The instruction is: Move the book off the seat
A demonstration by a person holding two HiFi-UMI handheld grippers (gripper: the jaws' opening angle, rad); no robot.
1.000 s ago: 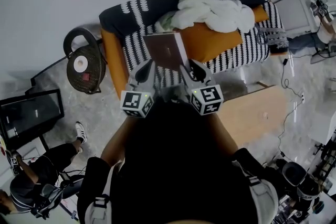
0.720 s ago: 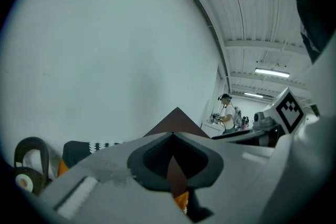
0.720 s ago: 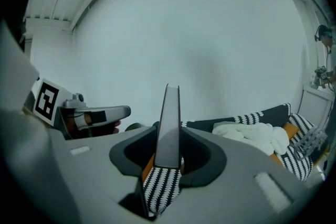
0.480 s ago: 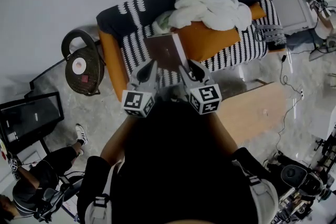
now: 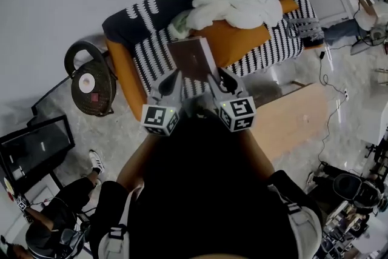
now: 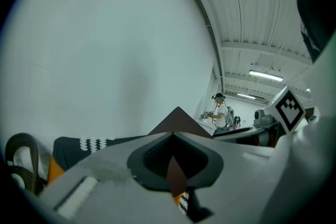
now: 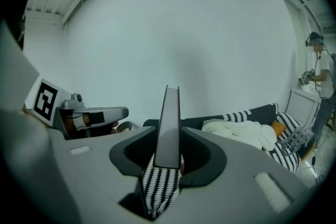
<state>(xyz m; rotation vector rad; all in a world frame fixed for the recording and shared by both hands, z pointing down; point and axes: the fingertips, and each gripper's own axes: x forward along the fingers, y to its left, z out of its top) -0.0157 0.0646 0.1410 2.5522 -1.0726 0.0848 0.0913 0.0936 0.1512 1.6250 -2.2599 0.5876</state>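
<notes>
A brown book hangs over the striped seat of the sofa, held up by both grippers. My left gripper is shut on its near left corner, and my right gripper is shut on its near right edge. In the left gripper view the book's corner sticks up between the jaws of the left gripper. The right gripper view has the book edge-on, upright, with the right gripper clamped on it and the striped cover below.
A white blanket lies heaped on the orange cushion. A round wicker side table stands left of the sofa. A low wooden table is at the right front. A person sits at lower left beside a dark screen.
The sofa and side table have slid up and left in the head view. The book and both grippers hold the same place and grip.
</notes>
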